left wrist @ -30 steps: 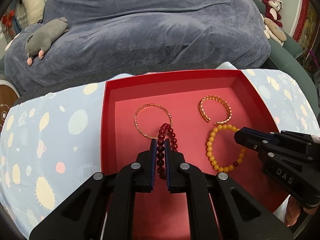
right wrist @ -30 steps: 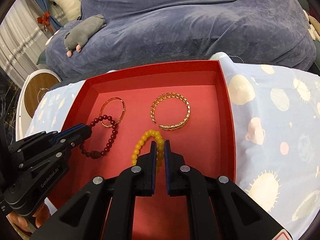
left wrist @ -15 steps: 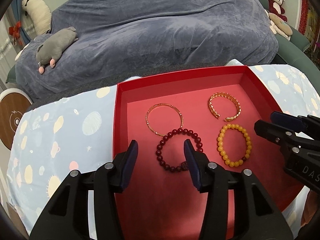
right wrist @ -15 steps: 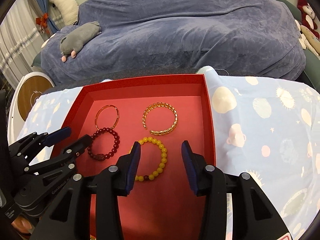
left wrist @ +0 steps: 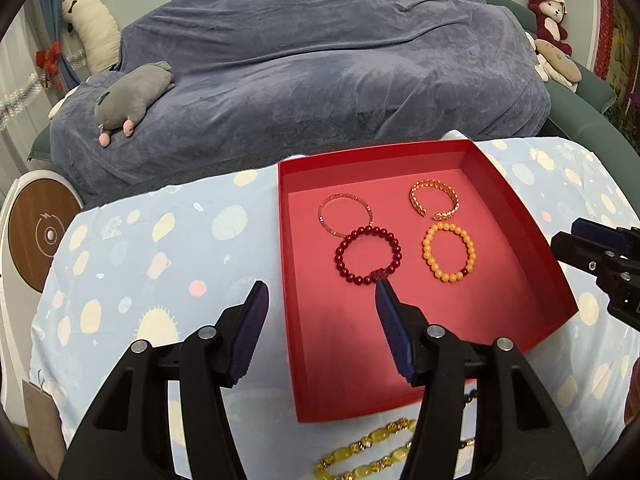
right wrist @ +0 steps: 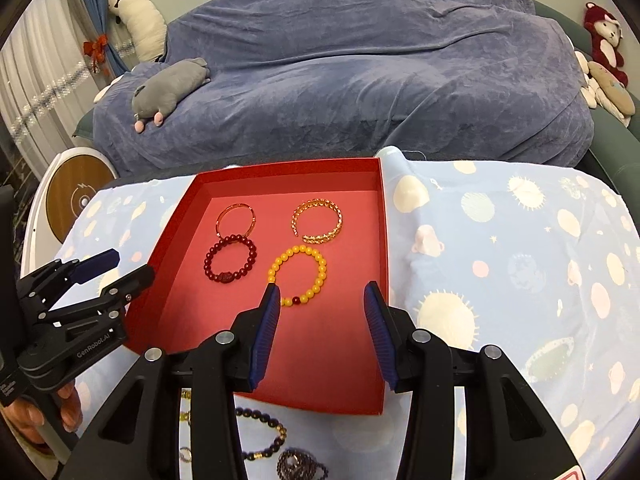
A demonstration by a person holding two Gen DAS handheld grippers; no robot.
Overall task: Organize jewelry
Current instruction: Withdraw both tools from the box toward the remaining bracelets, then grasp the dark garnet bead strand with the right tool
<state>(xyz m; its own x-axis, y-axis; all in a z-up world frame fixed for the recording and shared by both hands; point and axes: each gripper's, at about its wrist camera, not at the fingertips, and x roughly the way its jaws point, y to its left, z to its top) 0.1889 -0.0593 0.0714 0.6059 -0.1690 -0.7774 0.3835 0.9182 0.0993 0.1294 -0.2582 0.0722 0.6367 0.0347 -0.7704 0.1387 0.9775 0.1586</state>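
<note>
A red tray (left wrist: 496, 172) (right wrist: 384, 240) lies on the patterned cloth. In it lie a thin gold bangle (left wrist: 345, 216) (right wrist: 235, 218), a gold chain cuff (left wrist: 435, 200) (right wrist: 318, 221), a dark red bead bracelet (left wrist: 368, 256) (right wrist: 230, 260) and a yellow bead bracelet (left wrist: 450, 254) (right wrist: 298, 276). My left gripper (left wrist: 320, 292) (right wrist: 120, 268) is open and empty, above the tray's near left edge. My right gripper (right wrist: 320, 294) (left wrist: 568, 236) is open and empty, above the tray's near right part.
Loose jewelry lies on the cloth in front of the tray: a yellow bead chain (left wrist: 368, 452) and dark bead strands (right wrist: 264, 436). A blue-covered sofa (left wrist: 320, 60) with a grey plush toy (left wrist: 128, 96) stands behind the table. A round wooden device (left wrist: 36, 236) stands at left.
Both grippers opened and let go of the dark red and yellow bead bracelets, which now lie flat in the tray. Both grippers pulled back and up toward me.
</note>
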